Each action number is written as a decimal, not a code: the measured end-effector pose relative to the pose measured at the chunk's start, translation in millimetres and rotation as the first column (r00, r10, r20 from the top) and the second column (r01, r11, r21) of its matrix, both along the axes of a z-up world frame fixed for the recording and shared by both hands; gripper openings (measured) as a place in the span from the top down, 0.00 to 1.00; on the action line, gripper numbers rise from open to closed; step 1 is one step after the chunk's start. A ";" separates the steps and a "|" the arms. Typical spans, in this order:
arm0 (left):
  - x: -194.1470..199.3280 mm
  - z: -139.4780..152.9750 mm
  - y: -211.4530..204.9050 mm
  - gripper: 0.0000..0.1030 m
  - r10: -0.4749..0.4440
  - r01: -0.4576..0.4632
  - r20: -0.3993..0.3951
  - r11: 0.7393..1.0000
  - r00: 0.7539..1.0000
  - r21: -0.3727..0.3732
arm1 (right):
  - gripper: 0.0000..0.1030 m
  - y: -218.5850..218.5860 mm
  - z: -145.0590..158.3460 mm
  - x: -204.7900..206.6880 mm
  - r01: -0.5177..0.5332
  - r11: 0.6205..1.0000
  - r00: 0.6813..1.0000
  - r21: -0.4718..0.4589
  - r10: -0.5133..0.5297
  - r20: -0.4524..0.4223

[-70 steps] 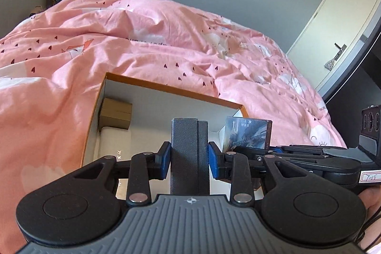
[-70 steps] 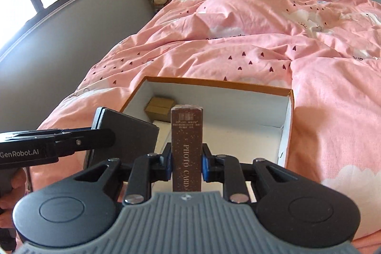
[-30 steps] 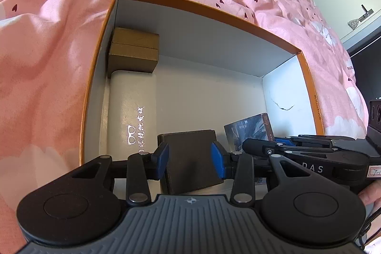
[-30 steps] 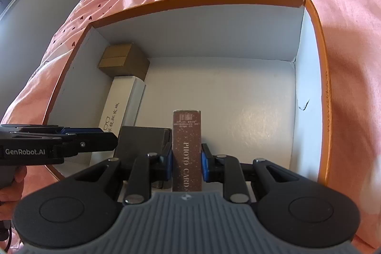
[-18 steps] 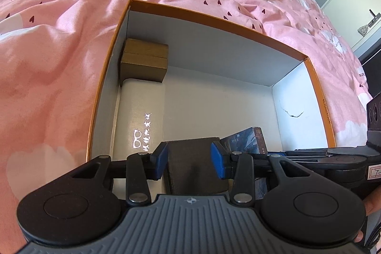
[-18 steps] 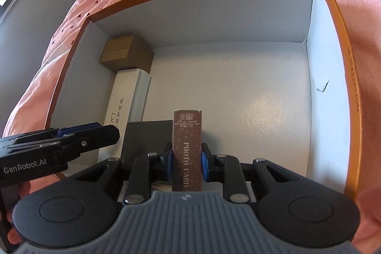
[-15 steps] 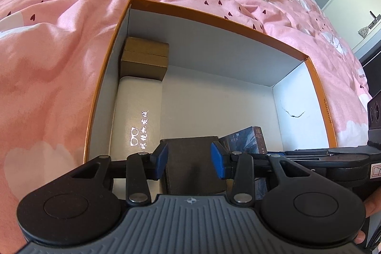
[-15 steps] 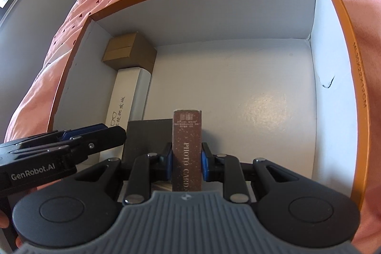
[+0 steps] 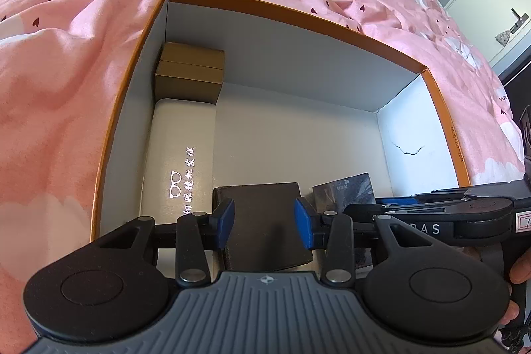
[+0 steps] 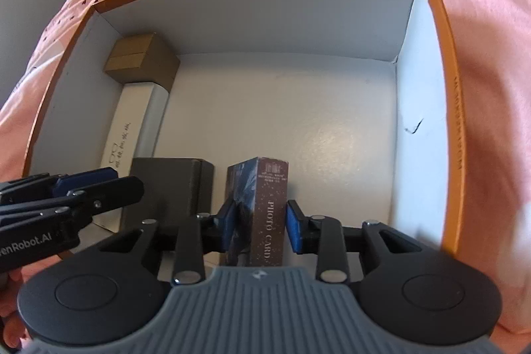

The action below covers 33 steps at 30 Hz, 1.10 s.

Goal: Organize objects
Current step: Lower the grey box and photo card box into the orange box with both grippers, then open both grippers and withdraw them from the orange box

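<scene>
Photo card box (image 10: pixel 268 214): brown spine lettered "PHOTO CARD", standing on end inside the orange-rimmed storage box (image 10: pixel 444 32), near the box's front wall. It sits between the jaws of the right gripper (image 10: pixel 260 226). Jaws are spread; a clear gap shows between the right blue pad and the spine. On the left side the pad is close to the box's dark face, contact cannot be told. In the left wrist view the same item (image 9: pixel 345 191) shows its dark printed face.

Dark grey box (image 9: pixel 265 221): lies flat on the storage box floor, just left of the photo card box. It sits between the jaws of the left gripper (image 9: pixel 264 223); jaws are apart and the blue pads flank it, apparently without pressing on it.

White glasses case (image 9: pixel 181 161): lies along the storage box's left wall, just left of the dark grey box. Brown cardboard box (image 9: pixel 190 72): in the far left corner, touching the end of the glasses case.

Storage box rests on a pink bedspread (image 9: pixel 66 55) with small heart print.
</scene>
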State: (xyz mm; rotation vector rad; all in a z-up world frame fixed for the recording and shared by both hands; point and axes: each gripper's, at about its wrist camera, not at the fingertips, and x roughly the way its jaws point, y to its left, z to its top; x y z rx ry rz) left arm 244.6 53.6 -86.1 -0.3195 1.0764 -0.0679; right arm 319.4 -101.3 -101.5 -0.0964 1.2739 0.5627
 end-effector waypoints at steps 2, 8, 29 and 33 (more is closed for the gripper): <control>-0.6 -0.1 0.3 0.54 0.002 -0.002 0.003 1.000 1.000 0.001 | 0.60 0.8 1.5 -0.7 -0.021 0.999 0.999 -0.049 0.022 0.029; -2.5 0.8 4.7 0.54 0.009 -0.009 0.008 1.000 1.000 -0.009 | 0.55 4.4 -1.8 2.3 -0.088 0.988 0.996 -0.128 0.092 0.024; -3.8 -2.4 4.7 0.54 0.016 -0.016 -0.004 1.000 1.000 -0.022 | 0.67 -15.1 -14.7 24.7 0.014 0.999 0.980 0.041 -0.006 -0.197; -4.4 -2.4 4.8 0.54 0.017 -0.017 -0.001 1.000 1.000 -0.021 | 0.69 -18.1 -13.5 25.8 0.019 0.999 0.981 0.046 -0.010 -0.194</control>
